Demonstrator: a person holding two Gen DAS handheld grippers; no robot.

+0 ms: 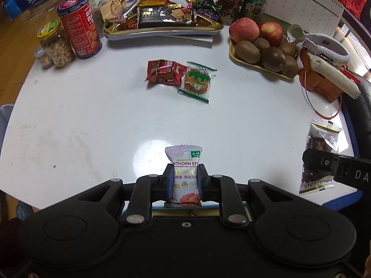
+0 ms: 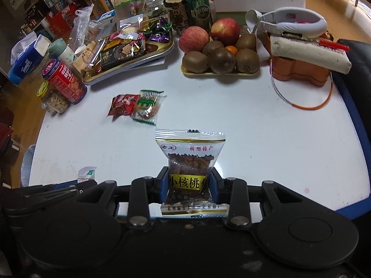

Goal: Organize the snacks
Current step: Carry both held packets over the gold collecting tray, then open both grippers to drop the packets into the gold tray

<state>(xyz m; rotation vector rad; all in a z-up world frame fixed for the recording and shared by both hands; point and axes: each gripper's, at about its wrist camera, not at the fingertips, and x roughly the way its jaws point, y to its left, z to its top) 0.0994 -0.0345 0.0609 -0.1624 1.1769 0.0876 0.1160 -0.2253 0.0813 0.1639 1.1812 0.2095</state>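
Left gripper (image 1: pixel 185 181) fingers clamp the hawthorn packet (image 1: pixel 184 176); right gripper (image 2: pixel 189 185) fingers clamp the walnut packet (image 2: pixel 189 169); both packets hang above the table (image 1: pixel 92 120). Carry each level toward the snack tray (image 1: pixel 162 31) at 12 o'clock; keep grip firm; clear the loose packets (image 1: pixel 180 77) mid-table.

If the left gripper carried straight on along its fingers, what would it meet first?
The left gripper, shut on the hawthorn stick packet, points steeply down at bare white table. Probably the packet's end would meet that tabletop first, well short of the two loose snack packets, though depth is uncertain.
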